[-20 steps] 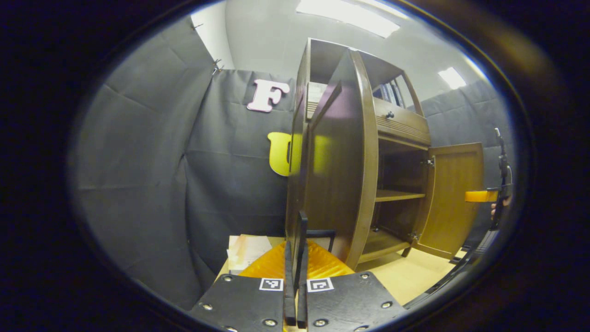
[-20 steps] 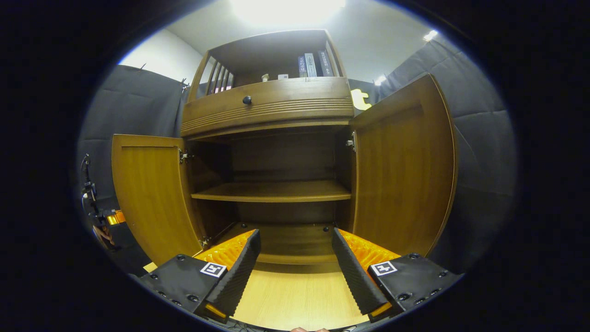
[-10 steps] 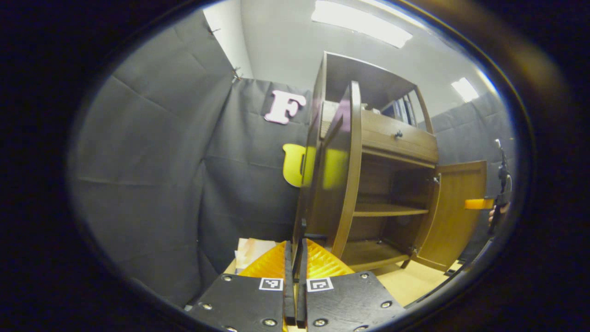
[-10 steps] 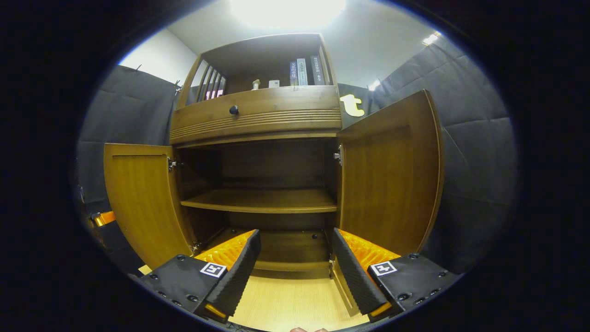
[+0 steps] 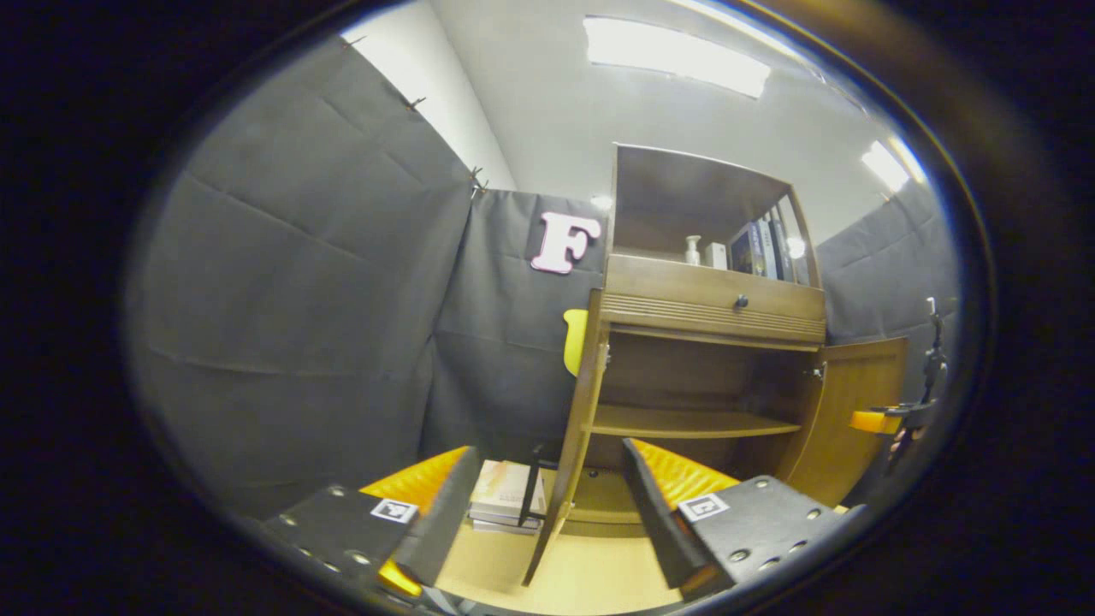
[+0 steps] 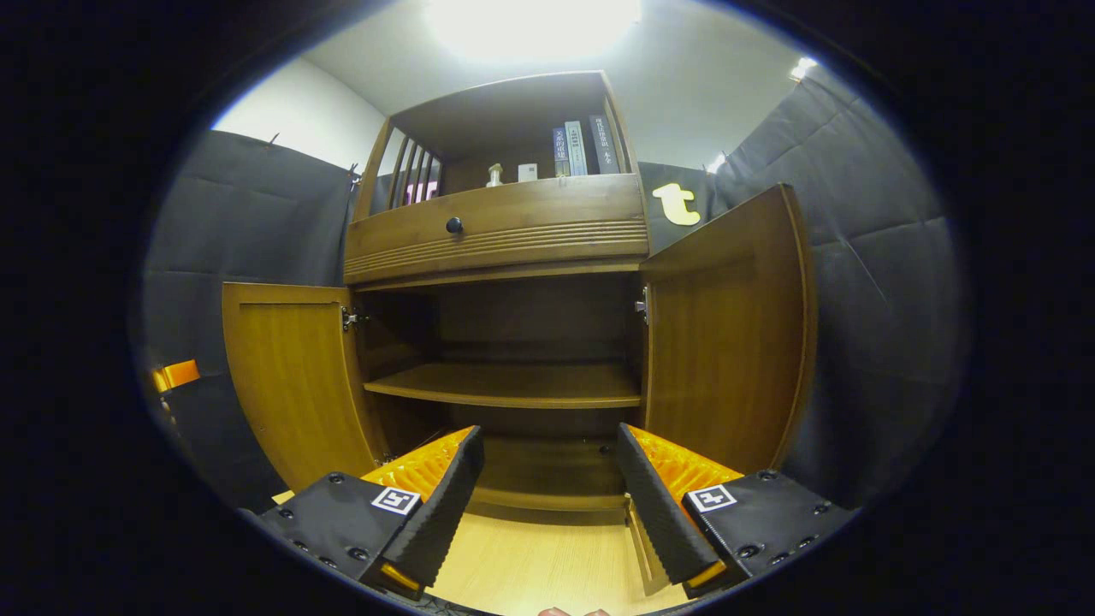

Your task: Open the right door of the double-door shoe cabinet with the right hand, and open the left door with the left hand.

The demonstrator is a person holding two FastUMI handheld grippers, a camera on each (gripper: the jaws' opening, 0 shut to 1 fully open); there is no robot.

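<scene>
Left tongs (image 5: 539, 522) gaping around left door (image 5: 575, 445) edge, right tongs (image 6: 547, 505) gaping, empty, facing cabinet (image 6: 513, 376)

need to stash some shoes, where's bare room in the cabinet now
Bare: the middle shelf and the bottom board beneath it, between the open left door and right door. Crowded: the top shelf, with books and a small bottle.

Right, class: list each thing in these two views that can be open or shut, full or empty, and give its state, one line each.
left door: swung open.
right door: swung open.
drawer: pushed in, shut.
lower shelf: bare.
top shelf: holds upright books and small items.
left gripper: open, holding nothing.
right gripper: open, holding nothing.
</scene>
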